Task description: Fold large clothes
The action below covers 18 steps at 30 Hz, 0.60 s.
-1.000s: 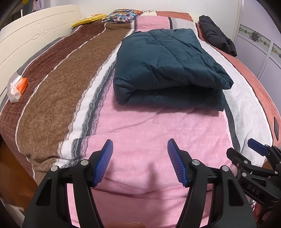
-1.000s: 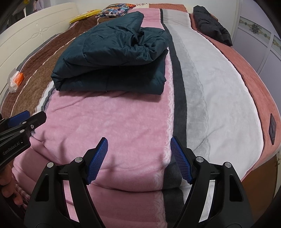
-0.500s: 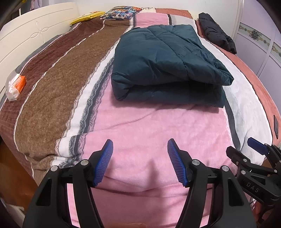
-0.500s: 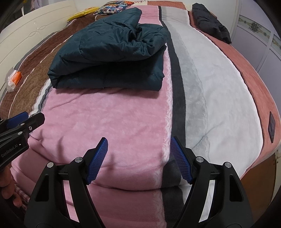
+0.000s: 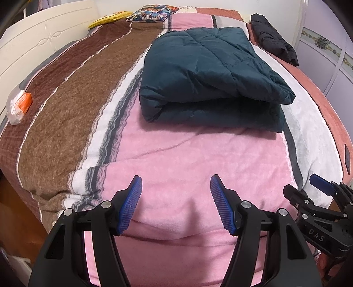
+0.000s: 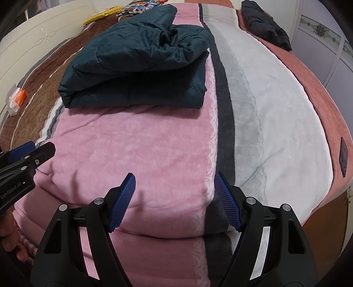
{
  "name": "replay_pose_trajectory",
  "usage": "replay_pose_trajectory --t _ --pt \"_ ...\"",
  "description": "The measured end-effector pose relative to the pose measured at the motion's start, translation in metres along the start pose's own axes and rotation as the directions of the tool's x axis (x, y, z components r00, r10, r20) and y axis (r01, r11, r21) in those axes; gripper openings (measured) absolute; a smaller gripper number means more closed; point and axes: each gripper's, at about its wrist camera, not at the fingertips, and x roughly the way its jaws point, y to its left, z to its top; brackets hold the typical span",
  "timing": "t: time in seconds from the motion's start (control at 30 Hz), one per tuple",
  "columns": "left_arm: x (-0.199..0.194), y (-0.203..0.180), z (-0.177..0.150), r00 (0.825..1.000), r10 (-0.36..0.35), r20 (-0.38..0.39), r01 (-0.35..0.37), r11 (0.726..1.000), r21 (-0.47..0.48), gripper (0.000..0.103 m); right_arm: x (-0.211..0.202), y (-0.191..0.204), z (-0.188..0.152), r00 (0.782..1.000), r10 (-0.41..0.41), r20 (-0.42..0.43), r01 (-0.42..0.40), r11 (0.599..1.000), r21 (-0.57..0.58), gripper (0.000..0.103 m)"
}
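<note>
A dark teal padded jacket (image 5: 205, 75) lies folded into a thick bundle on the striped bed blanket (image 5: 176, 159), its rolled edge facing me. It also shows in the right wrist view as the jacket (image 6: 136, 64), upper left of centre. My left gripper (image 5: 175, 183) hangs open over the pink stripe, well short of the jacket, nothing between its blue pads. My right gripper (image 6: 174, 178) is open too, above the pink and grey stripes near the bed's front edge. Each gripper appears at the edge of the other's view.
A black garment (image 5: 273, 42) lies at the far right of the bed. Pillows (image 5: 152, 14) and a yellow item (image 5: 110, 18) sit at the head. An orange and white packet (image 5: 18, 106) rests at the left edge beside the white bed frame (image 5: 42, 42). A wardrobe (image 5: 331, 57) stands on the right.
The jacket sits slightly lower and nearer in both views than a second ago. Both grippers stay open and empty.
</note>
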Motion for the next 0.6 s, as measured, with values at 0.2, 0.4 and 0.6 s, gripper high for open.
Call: replay_pose_trajectory --t 0.2,0.4,0.6 --pt "0.0022 0.0001 0.0001 1.000 0.005 -0.007 -0.005 1.000 0.000 0.064 0.0030 0.0003 -0.0009 1.000 -0.001 -0.009 0.001 1.000 0.000 0.073" --pt "0.0045 -0.0001 0.0001 1.000 0.006 -0.017 -0.006 1.000 0.001 0.064 0.0035 0.0008 -0.0009 1.000 -0.001 -0.010 0.001 1.000 -0.001 0.073" --pt "0.0039 -0.0002 -0.0010 1.000 0.007 -0.018 -0.007 1.000 0.001 0.064 0.0034 0.0006 -0.0010 1.000 -0.001 -0.010 0.001 1.000 -0.001 0.073"
